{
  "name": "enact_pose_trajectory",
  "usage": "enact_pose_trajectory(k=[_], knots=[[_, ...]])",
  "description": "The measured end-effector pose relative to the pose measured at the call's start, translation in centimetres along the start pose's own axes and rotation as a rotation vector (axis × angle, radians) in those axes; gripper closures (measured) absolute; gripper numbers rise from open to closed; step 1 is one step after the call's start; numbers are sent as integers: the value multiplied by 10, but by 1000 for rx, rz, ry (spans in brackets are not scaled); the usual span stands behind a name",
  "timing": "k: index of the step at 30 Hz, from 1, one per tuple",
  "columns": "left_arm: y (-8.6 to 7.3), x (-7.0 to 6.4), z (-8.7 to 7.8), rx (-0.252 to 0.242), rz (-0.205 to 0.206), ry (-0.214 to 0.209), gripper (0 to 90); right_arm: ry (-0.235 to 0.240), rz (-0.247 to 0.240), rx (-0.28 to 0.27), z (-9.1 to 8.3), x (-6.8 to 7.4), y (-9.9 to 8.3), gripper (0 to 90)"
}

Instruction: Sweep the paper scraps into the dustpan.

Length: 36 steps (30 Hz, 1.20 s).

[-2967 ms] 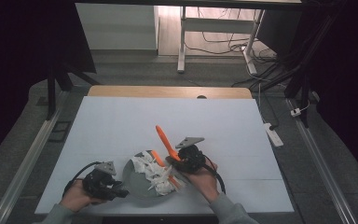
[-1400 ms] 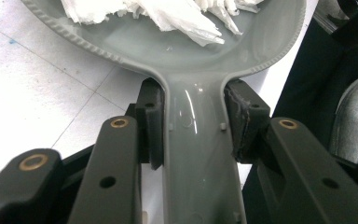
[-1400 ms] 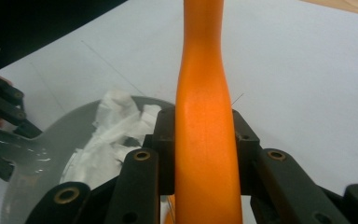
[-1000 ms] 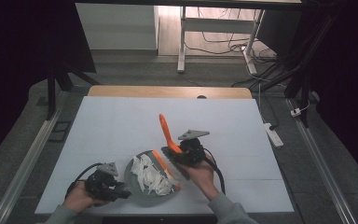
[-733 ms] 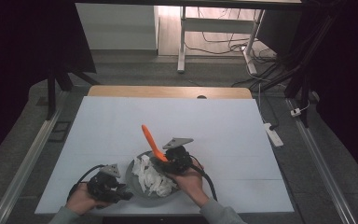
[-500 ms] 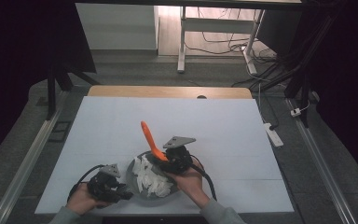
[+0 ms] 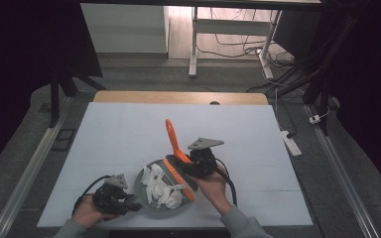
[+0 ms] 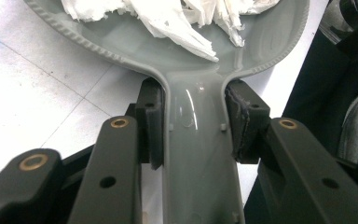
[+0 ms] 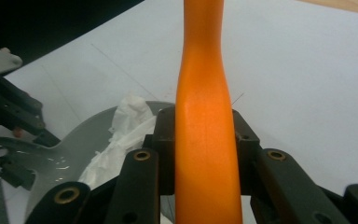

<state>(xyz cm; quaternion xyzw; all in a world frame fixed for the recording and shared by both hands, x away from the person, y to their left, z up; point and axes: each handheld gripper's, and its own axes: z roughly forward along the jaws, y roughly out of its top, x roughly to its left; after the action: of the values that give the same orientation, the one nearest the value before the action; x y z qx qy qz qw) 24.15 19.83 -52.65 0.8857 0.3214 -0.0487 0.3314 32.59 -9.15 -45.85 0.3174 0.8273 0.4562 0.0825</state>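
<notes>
My left claw is closed on the handle of the grey dustpan; both black pads press the two sides of the handle, just where it widens into the pan. The dustpan is smooth, glossy plastic with a ribbed rim, and its shape is rounded. In the high view it lies on the near part of the desk, a little left of the middle, with the left claw at its near left side.

My right claw is closed on the orange brush, with the jaws tight on both sides of its handle. The handle is smooth matte plastic, narrow at the middle and wider toward both ends. In the high view the right claw is just right of the dustpan, and the brush handle rises tilted toward the far left, while its long orange head rests across the right rim of the pan.

Inside the pan are torn paper scraps, white, crumpled and soft. The desk has a flat, pale surface with thin lines.
</notes>
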Motion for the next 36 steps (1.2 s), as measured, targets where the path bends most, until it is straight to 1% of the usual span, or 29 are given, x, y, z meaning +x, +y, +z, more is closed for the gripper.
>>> enact_pose_trajectory(k=[4,8,14,17,22,25,29,36], knots=[[0,0,0,-1,-1,0,613,-1,1,-15,-6,-1,2,702],[0,0,0,0,-1,0,613,-13,15,-27,-13,-8,3,703],[0,0,0,-1,-1,-1,613,-44,38,-17,-19,-20,1,703],[0,0,0,-2,0,1,613,-68,37,-4,-19,-26,-2,703],[0,-1,-1,-16,0,13,613,-91,52,12,-20,-35,-8,702],[0,-1,-1,-23,-1,20,613,-100,62,14,-23,-40,-10,703],[1,-2,-2,-37,7,28,614,-109,64,14,-27,-45,-12,702],[1,-2,-5,-66,5,46,614,-117,63,7,-36,-52,-16,702]])
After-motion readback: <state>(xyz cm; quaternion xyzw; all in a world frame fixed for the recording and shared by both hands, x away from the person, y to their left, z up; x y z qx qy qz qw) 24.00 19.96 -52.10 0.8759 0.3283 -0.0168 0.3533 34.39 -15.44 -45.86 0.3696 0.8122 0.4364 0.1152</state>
